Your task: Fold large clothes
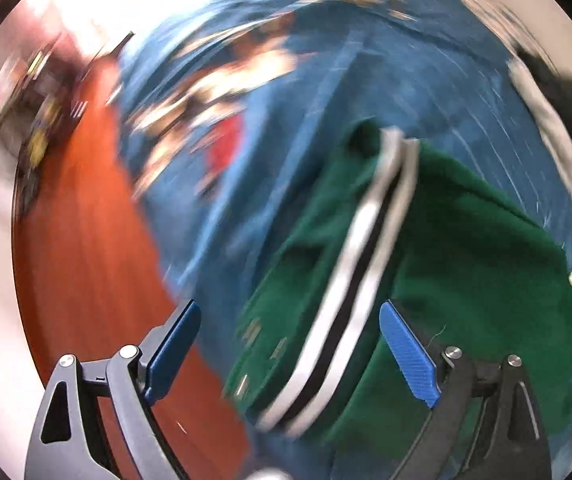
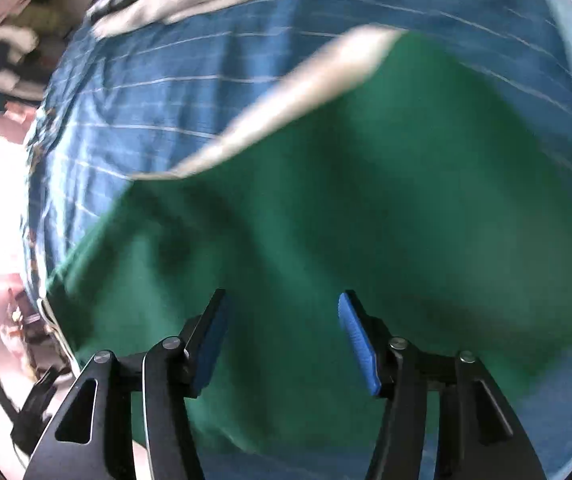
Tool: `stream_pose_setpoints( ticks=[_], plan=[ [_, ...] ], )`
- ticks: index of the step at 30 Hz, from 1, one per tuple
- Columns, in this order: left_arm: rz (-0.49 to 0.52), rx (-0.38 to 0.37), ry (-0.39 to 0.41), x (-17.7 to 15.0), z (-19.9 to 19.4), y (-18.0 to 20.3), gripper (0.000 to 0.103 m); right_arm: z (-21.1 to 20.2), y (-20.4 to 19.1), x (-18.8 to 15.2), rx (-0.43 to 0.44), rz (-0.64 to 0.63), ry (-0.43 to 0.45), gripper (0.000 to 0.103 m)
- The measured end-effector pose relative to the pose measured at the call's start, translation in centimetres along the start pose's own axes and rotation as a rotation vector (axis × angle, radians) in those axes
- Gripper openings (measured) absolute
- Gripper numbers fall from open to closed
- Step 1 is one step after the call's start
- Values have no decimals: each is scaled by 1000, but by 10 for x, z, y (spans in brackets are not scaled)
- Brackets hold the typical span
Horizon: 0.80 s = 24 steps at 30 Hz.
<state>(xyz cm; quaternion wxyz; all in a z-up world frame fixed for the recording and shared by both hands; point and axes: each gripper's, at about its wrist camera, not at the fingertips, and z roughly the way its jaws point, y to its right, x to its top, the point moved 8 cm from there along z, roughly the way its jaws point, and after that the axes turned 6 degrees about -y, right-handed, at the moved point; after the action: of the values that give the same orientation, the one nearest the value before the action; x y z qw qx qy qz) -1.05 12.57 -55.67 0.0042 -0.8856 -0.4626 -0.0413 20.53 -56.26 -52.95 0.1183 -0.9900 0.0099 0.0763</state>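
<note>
Only the left wrist view caught the red floor [image 1: 86, 240] and the white-black stripes on the green garment [image 1: 466, 260], which lay on the blue bedspread [image 1: 366, 100]. The right view, pretty blurry, showed mostly plain green. Left gripper [image 1: 288, 350] and right gripper [image 2: 282, 340] fingers were wide apart, holding nothing.

The left wrist view is taken from behind the left gripper [image 1: 290, 344], looking steeply down at close range onto a green garment [image 1: 466, 248] spread over a blue striped bedcover [image 1: 326, 92], with the floor [image 1: 86, 220] seen at the left. The right wrist view is taken from behind the right gripper [image 2: 282, 340], closer still. The garment [image 2: 326, 208] and the bedcover [image 2: 158, 92] are shared by both views.
</note>
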Motion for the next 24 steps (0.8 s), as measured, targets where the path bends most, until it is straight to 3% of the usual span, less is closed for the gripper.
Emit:
stream_pose_setpoints(
  ticks=[2,3,6,8,9,10,12,16,21,23,24],
  plan=[
    [-127,-72,-61,-34,3,-23,92,-4,32,-21,3,77,-13,58],
    [-189,-156,-119,-53,12,-25,92,-5,48,-32,5,116,-21,58],
    [-275,-304,-243,-84,41,-8,90,13,74,-48,-19,167,-41,58],
    [-318,-372,-272,-91,63,8,89,20,77,-54,-6,175,-46,58],
    [-341,-374,-238,-86,73,12,74,22,75,-54,-3,170,-48,58],
    [-352,-351,-203,-80,77,12,46,23,73,-55,-14,159,-48,58],
    [-389,-327,-151,-65,82,9,29,25,67,-55,-31,131,-46,58],
    [-353,-299,-56,-33,74,11,21,18,53,-55,-28,88,-27,58],
    [-331,-322,-17,1,79,3,20,12,35,-50,36,56,-13,58],
    [-305,-321,-15,7,85,3,20,32,55,-46,-28,69,-38,56],
    [-295,-323,-14,9,85,3,20,43,67,-47,-95,70,-53,37]
  ],
)
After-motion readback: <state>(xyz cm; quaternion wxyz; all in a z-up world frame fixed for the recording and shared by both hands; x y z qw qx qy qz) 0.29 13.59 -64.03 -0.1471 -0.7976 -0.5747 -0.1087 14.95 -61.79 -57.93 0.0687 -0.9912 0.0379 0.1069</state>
